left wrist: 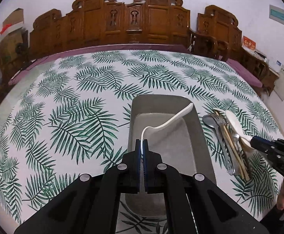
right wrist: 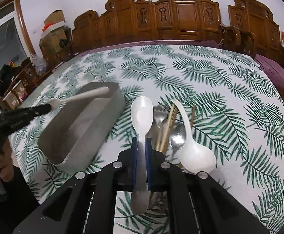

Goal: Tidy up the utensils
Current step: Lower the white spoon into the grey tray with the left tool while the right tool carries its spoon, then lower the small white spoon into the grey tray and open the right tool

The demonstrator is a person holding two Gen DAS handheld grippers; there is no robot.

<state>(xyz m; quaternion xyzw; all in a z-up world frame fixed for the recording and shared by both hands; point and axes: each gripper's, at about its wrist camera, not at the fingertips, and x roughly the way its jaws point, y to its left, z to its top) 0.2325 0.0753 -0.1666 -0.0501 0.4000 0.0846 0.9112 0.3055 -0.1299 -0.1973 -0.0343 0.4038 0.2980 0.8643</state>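
Note:
My left gripper (left wrist: 142, 146) is shut on the bowl rim of a white ceramic spoon (left wrist: 171, 120), held over a grey rectangular tray (left wrist: 198, 134); its handle points to the tray's far right corner. It also shows in the right wrist view (right wrist: 89, 95) above the tray (right wrist: 95, 128). My right gripper (right wrist: 141, 142) is shut on a metal spoon (right wrist: 142, 117), bowl pointing away, above a utensil pile. The pile holds another white ceramic spoon (right wrist: 196, 156), wooden chopsticks (right wrist: 167, 128) and metal spoons (right wrist: 178, 134). In the left wrist view the pile (left wrist: 227, 136) lies right of the tray, with the right gripper (left wrist: 259, 143) at it.
The table carries a white cloth with green fern leaves (left wrist: 83, 101). Carved wooden chairs (left wrist: 134, 19) stand along the far edge. Purple cushions (right wrist: 278, 72) lie beyond the right edge. Boxes and clutter (right wrist: 52, 31) stand at the far left.

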